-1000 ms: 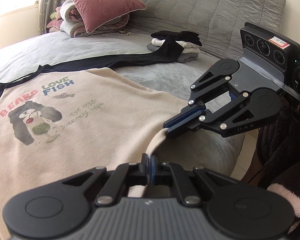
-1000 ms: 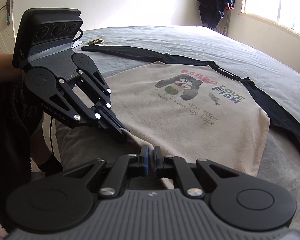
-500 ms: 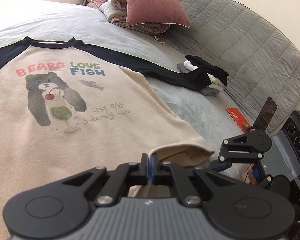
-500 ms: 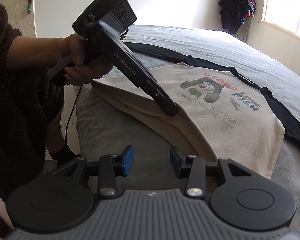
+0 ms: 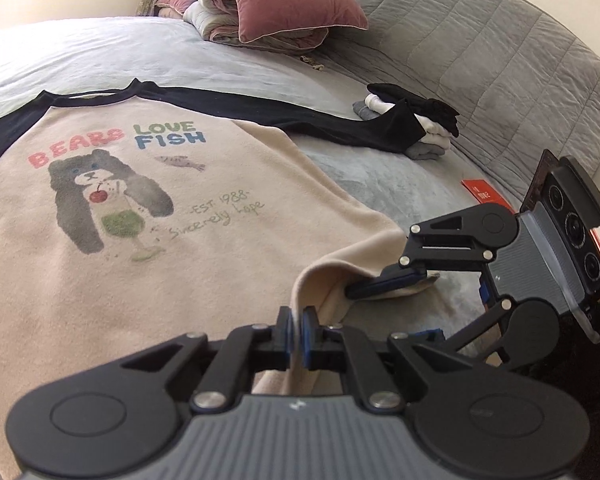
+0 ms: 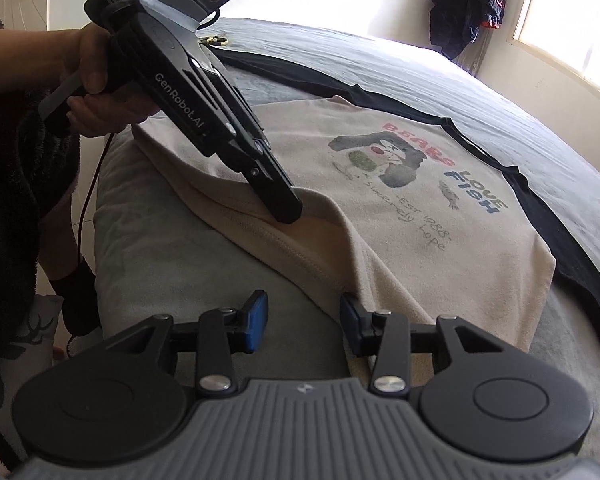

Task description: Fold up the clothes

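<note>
A beige raglan shirt [image 5: 148, 248] with black sleeves and a bear print lies face up on the grey bed [image 5: 392, 184]. My left gripper [image 5: 298, 330] is shut on the shirt's bottom hem and lifts a small ridge of cloth. In the right wrist view the same left gripper [image 6: 286, 210] comes in from the upper left, held by a hand [image 6: 96, 84]. My right gripper [image 6: 305, 322] is open just above the bed cover at the near hem of the shirt [image 6: 400, 208]. Its right pad [image 6: 354, 326] touches the cloth edge.
A pink pillow [image 5: 296, 4] rests on folded blankets at the headboard [image 5: 500, 48]. A small stack of folded clothes [image 5: 424, 128] sits under one black sleeve end, with a red card [image 5: 485, 194] nearby. A dark garment [image 6: 466, 4] hangs by the window. The bed edge [image 6: 100, 208] drops off on the left.
One second ago both grippers pinched the hem side by side. The right gripper has since opened and let go. The left still holds the hem and has swung round over the shirt.
</note>
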A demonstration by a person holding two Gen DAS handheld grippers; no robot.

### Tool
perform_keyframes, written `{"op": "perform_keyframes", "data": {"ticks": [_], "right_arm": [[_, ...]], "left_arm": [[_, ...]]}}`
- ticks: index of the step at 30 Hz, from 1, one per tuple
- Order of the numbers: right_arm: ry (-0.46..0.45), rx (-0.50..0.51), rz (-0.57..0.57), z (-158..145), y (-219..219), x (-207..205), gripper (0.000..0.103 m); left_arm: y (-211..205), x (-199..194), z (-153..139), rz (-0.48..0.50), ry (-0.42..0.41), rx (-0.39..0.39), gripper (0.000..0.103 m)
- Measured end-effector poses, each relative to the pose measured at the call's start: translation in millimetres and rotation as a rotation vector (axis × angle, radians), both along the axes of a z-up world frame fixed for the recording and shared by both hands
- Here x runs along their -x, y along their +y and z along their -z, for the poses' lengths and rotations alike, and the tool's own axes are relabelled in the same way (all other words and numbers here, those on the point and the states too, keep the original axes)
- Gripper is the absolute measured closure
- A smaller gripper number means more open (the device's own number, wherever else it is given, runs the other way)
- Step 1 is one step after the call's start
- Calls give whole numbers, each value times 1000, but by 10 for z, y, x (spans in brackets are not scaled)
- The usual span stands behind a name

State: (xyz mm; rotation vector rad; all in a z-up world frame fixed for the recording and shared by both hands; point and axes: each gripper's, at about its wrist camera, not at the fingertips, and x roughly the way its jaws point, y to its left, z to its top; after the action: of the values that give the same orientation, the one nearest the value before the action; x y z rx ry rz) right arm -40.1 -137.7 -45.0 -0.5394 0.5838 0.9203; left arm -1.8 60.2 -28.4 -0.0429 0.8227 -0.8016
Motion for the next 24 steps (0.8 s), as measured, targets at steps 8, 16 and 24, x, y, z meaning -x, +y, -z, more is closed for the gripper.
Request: {"op": "perform_keyframes", "data": {"ticks": [8, 16, 24], "right_arm": [[-19, 33, 20, 47, 31, -106, 74], [-11, -23, 66, -162, -87, -40, 100], [13, -102, 15, -437, -250, 204, 103]], "left_arm": [[-167, 220, 38, 110, -108, -151, 65], [-281, 379, 9, 150, -208, -231, 62], [-322, 510, -61, 200, -254, -229, 83]]}}
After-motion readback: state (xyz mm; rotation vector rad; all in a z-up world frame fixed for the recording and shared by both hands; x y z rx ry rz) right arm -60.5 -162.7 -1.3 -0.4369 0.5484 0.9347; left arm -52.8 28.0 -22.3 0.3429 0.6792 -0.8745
